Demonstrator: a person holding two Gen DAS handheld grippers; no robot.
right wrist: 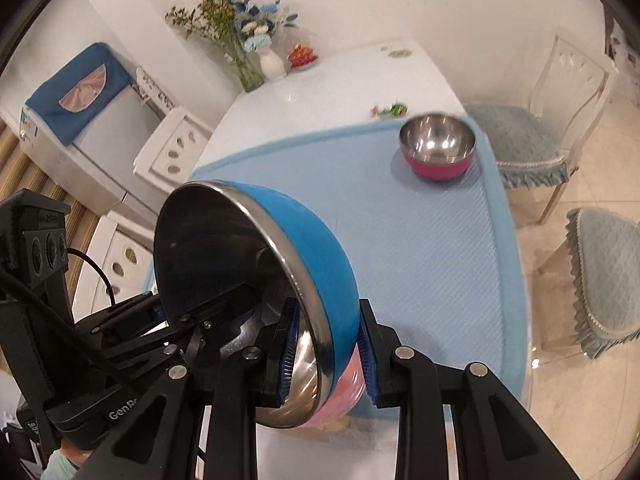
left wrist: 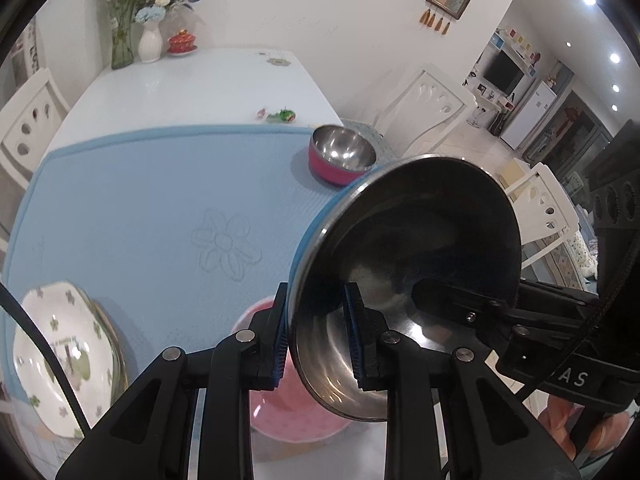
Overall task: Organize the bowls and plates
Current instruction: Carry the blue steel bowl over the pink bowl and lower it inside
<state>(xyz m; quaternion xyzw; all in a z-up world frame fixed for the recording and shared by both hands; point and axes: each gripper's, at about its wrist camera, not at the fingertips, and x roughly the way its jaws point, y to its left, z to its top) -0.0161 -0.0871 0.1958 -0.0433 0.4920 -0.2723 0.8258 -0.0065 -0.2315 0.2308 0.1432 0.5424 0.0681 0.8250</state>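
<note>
The white bench (left wrist: 192,88) carries a large light-blue mat (left wrist: 140,208) with a flower outline pressed into it. Above the mat's near edge a blue bowl (right wrist: 304,248) with a steel inside is held tilted on its side, clear of the mat, with both grippers on its rim. The left gripper (left wrist: 316,336) has its fingers narrowed onto the rim, 1 pad outside and 1 inside the bowl. The right gripper (right wrist: 328,356) clamps another part of the same rim the same way, 1 blue pad against the steel inside and 1 against the blue outside. Directly under the tilted bowl lies a pink dish (left wrist: 280,412) at the mat's near edge. At the near left of the mat sits a white flowered plate (left wrist: 64,356), leaning on another piece of crockery beneath it. At the far right corner of the mat stands a pink bowl (right wrist: 438,150) with a steel inside, upright and well apart from the held bowl. Beyond the mat, on the bare bench, lie some small green and pink wrapped sweets (left wrist: 282,115). At the far end stand 2 vases of flowers (left wrist: 136,28) and a small red lidded cup (left wrist: 182,42).
</note>
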